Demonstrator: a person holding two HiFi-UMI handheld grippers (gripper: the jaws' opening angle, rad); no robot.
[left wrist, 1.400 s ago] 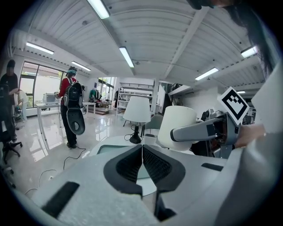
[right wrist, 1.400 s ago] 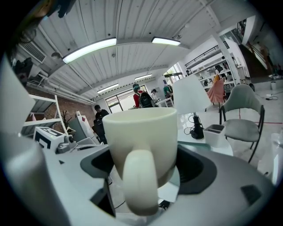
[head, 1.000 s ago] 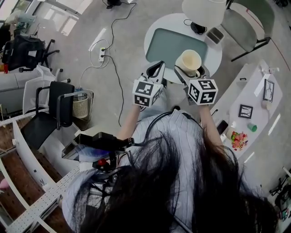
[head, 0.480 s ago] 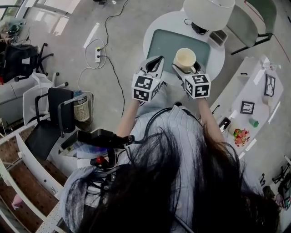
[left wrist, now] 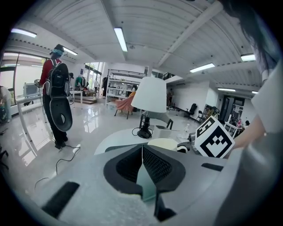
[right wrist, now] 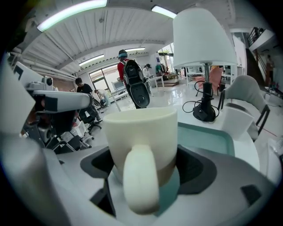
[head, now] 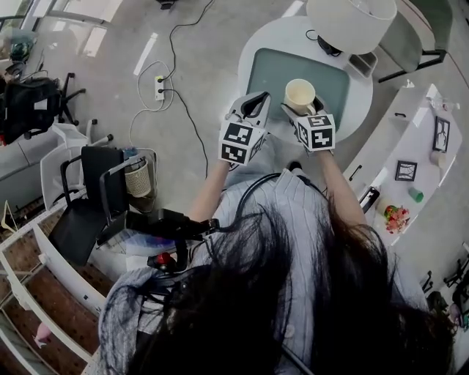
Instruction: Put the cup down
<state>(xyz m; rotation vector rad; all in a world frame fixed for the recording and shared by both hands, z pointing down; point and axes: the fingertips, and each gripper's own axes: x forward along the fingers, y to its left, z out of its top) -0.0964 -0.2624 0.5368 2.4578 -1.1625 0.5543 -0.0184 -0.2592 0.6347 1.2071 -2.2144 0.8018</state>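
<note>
A cream cup [head: 300, 95] with a handle stands upright between the jaws of my right gripper [head: 302, 110], which is shut on it. In the right gripper view the cup [right wrist: 141, 145] fills the middle, handle toward the camera, held above the near edge of the teal mat [right wrist: 208, 132]. The mat [head: 293, 69] lies on a round white table [head: 253, 55]. My left gripper [head: 253, 106] hovers just left of the cup, shut and empty. In the left gripper view its pads [left wrist: 152, 165] meet, and the cup [left wrist: 163, 143] shows beyond.
A white-shaded lamp [head: 350, 22] and a small white box [head: 364, 64] stand on the table's far side. A grey chair [head: 418, 29] is behind it. A black chair [head: 88, 198], a basket [head: 138, 179] and a floor cable [head: 159, 88] lie left. A person with a backpack [right wrist: 132, 84] stands far off.
Both grippers have moved forward toward the table, the right one carrying the cup out over the mat's near edge. The left stays shut beside it.
</note>
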